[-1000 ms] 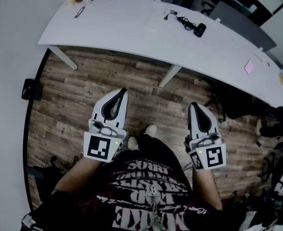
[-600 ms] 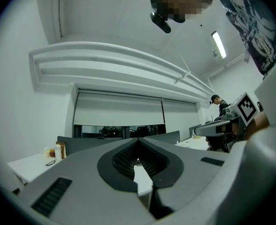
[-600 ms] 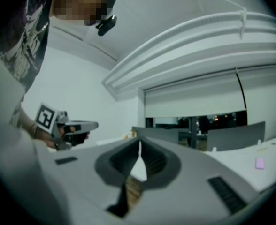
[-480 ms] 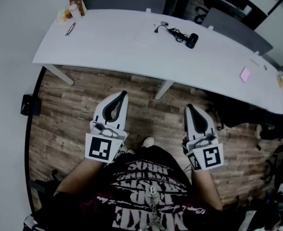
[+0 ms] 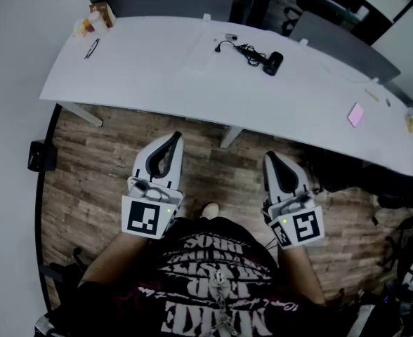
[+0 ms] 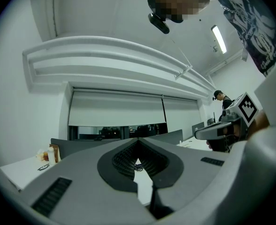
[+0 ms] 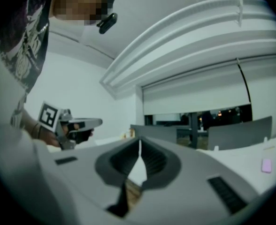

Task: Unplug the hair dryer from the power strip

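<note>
A black hair dryer [image 5: 272, 62] lies on the long white table [image 5: 143, 76], its black cord [image 5: 245, 50] running left to a pale power strip [image 5: 198, 55] that is hard to make out. Both grippers hang over the wood floor, short of the table's near edge and well away from the dryer. My left gripper [image 5: 175, 137] is shut with nothing in it; its tips [image 6: 138, 140] meet. My right gripper [image 5: 268, 156] is also shut and empty, its tips [image 7: 139, 140] touching. Each gripper shows in the other's view: right gripper [image 6: 218, 131], left gripper [image 7: 79, 124].
Bottles and a box [image 5: 95, 17] stand at the table's far left, with glasses [image 5: 92, 48] nearby. A pink note [image 5: 355, 115] lies at the right. Table legs [image 5: 230, 136] stand ahead of me. Dark partitions [image 5: 164, 2] back the table; a black box [image 5: 38, 156] sits on the floor.
Both grippers have moved forward toward the table, still shut and side by side. The table and the dryer have slid left and nearer in the head view.
</note>
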The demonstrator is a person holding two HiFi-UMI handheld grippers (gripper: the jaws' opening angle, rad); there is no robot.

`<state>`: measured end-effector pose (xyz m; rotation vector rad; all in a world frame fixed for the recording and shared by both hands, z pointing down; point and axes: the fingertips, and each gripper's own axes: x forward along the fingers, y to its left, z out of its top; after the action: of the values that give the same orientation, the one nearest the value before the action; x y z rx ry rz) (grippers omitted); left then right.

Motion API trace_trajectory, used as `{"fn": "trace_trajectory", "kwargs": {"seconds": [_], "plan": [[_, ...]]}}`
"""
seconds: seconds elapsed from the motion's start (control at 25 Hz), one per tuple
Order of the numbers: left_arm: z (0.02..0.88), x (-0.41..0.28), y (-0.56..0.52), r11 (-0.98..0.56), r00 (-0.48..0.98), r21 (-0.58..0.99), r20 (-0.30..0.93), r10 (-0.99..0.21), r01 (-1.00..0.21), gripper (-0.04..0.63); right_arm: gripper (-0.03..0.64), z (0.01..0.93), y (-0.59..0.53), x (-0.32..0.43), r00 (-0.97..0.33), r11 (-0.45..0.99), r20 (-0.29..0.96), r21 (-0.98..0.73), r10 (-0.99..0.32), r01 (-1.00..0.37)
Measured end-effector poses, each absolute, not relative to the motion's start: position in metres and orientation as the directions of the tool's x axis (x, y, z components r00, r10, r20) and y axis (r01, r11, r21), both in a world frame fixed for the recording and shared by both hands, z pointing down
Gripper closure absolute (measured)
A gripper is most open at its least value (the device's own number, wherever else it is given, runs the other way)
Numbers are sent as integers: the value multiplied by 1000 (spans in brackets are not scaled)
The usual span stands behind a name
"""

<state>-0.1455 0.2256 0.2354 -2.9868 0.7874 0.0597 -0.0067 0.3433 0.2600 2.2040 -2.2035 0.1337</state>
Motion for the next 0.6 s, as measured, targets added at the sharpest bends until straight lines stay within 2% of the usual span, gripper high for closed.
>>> {"fn": "trace_trajectory", "kwargs": {"seconds": [0.24, 0.6], "plan": [[244, -129, 228, -858, 859, -48, -32, -510, -511, 569, 581, 272, 340, 17, -13, 7, 83, -70, -996, -997], [253, -146, 227, -839, 840, -58, 18, -543, -541, 569, 583, 282, 328, 7, -61, 52, 87, -105, -994, -993]]}}
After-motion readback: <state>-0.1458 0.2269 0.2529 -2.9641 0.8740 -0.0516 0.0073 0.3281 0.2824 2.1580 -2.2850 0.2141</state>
